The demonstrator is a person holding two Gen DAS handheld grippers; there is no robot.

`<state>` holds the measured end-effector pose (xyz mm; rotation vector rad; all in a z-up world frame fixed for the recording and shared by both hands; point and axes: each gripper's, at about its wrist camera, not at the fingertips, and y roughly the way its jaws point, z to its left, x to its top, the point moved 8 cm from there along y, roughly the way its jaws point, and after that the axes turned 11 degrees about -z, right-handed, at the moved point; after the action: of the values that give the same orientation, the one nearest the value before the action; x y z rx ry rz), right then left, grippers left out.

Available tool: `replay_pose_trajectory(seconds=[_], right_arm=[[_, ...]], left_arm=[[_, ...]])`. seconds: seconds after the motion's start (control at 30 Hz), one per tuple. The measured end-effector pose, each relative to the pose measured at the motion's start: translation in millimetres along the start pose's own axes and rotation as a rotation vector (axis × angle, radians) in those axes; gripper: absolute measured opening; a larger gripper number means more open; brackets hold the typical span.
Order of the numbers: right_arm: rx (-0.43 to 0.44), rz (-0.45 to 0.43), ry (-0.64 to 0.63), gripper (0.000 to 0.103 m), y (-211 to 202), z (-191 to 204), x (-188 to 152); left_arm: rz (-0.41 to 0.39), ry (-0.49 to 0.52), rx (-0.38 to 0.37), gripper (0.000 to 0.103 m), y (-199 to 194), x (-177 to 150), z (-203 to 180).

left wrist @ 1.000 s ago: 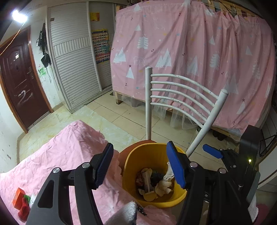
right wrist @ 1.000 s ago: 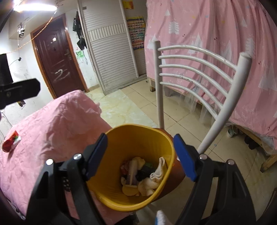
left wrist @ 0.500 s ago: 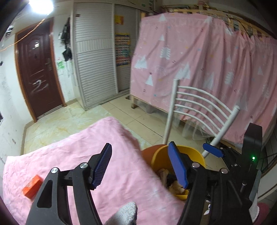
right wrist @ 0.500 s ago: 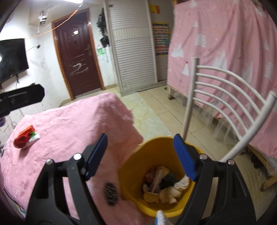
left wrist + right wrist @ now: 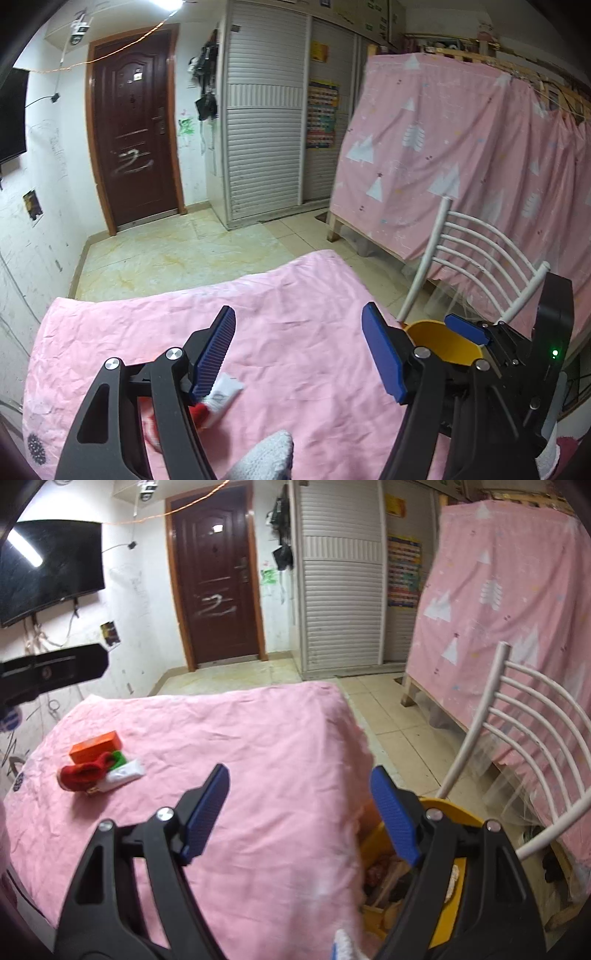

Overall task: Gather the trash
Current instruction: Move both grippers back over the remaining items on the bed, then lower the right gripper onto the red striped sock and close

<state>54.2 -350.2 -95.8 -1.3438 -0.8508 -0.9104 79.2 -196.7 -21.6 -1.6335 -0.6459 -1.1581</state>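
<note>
Because the remaining trash lay in one small cluster on the pink-covered bench (image 5: 280,738), both grippers were held above the cloth with jaws released and empty. The left gripper (image 5: 299,350) hovered just beside the white wrapper (image 5: 223,393), placing it nearest for the next pick. The orange box (image 5: 95,746) and red item (image 5: 83,773) touched that wrapper. The yellow bin (image 5: 456,814) stood off the bench edge beside the white chair (image 5: 532,716), within reach for drops, and already held scraps.

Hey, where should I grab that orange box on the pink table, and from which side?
Grip the orange box across its narrow width, coming from above. It lies flat, top face clear, but the red item crowds its near side.
</note>
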Motion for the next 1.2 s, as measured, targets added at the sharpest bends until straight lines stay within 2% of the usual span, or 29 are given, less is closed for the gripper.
replay_pose_trajectory(seconds=[0.4, 0.73, 1.0, 1.2], right_arm=[[0.145, 0.020, -0.103, 0.080, 7.7, 87.0, 1.7], [0.261, 0.052, -0.170, 0.082, 15.2, 152.2, -5.6], [0.390, 0.094, -0.216, 0.086, 17.1, 205.8, -15.1], [0.429, 0.130, -0.263, 0.088, 24.4, 235.1, -21.9]], left_arm=[[0.023, -0.022, 0.088, 0.068, -4.8, -11.6, 84.2], [0.112, -0.071, 0.151, 0.071, 6.1, -40.6, 152.1], [0.160, -0.152, 0.167, 0.071, 12.5, -63.9, 188.5], [0.156, -0.193, 0.172, 0.072, 8.8, -67.9, 202.4]])
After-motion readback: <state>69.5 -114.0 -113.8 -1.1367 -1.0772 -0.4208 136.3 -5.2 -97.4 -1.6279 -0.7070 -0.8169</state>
